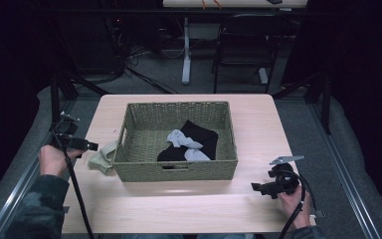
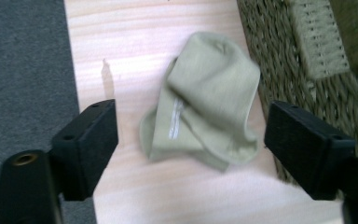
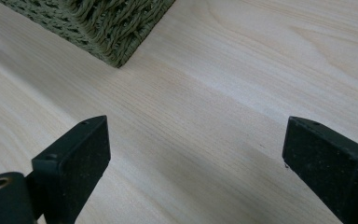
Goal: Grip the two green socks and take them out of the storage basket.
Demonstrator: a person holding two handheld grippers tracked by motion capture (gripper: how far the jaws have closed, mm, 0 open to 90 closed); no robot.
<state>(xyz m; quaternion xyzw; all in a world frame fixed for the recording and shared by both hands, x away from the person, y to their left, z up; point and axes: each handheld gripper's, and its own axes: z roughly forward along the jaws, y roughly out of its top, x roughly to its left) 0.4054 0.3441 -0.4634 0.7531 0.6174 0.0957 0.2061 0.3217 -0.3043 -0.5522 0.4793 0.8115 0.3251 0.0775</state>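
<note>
A pale green sock (image 2: 205, 98) lies crumpled on the wooden table, right against the left wall of a woven basket (image 1: 176, 172). My left gripper (image 2: 191, 144) hovers over it, open, its jaws standing on either side of the sock without pressing it. In the high view the left gripper (image 1: 90, 146) is at the table's left edge and the sock (image 1: 102, 159) sits just right of it. Inside the basket lie a black sock (image 1: 199, 135) and a grey sock (image 1: 181, 139). My right gripper (image 1: 256, 187) rests low near the table's front right, open with nothing between its jaws.
The basket's corner (image 3: 102, 28) shows ahead of the right gripper (image 3: 196, 158), with bare wood between. Bare tabletop (image 1: 179, 204) runs along the front. Grey carpet (image 2: 23, 79) lies past the table's left edge. A chair (image 1: 243, 45) and a table leg (image 1: 186, 55) stand behind.
</note>
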